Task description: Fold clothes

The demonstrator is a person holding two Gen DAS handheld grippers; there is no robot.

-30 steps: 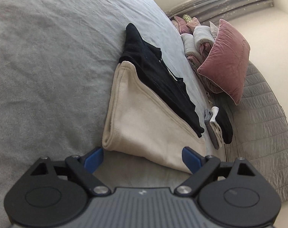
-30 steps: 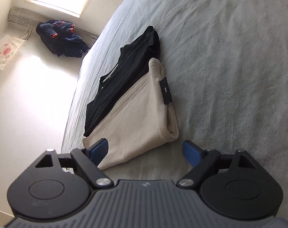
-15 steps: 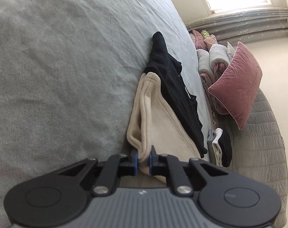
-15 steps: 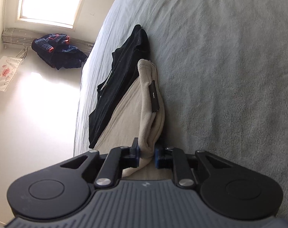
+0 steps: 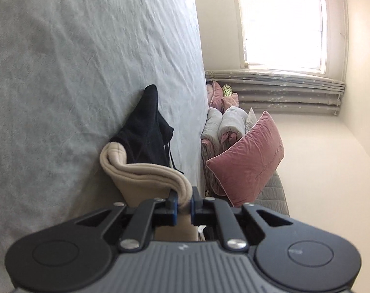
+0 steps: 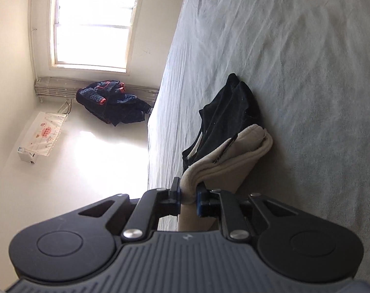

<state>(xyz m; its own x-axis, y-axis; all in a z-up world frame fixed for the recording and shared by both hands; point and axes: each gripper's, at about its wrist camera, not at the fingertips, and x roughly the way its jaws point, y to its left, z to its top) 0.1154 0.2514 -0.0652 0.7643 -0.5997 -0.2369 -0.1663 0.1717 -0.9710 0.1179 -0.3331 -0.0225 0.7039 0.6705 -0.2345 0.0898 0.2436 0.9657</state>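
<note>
A folded beige fleece garment [image 5: 145, 173] lies on the grey bed [image 5: 75, 61], with a black garment [image 5: 145, 131] against its far side. My left gripper [image 5: 183, 206] is shut on the beige garment's near edge and holds that edge lifted off the bed. In the right wrist view my right gripper [image 6: 187, 201] is shut on the other near corner of the beige garment [image 6: 233, 156], also raised. The black garment [image 6: 226, 112] lies behind it on the bed [image 6: 294, 48].
A pink cushion [image 5: 248, 156] and rolled grey and pink bedding [image 5: 224, 127] stand past the bed's edge under a window [image 5: 282, 22]. In the right wrist view a dark blue garment [image 6: 111, 102] lies on the floor by the radiator, beside a white box [image 6: 40, 136].
Both grippers went from open at the beige garment's near edge to shut on it, then lifted that edge up off the bed. The views tilted up towards the windows.
</note>
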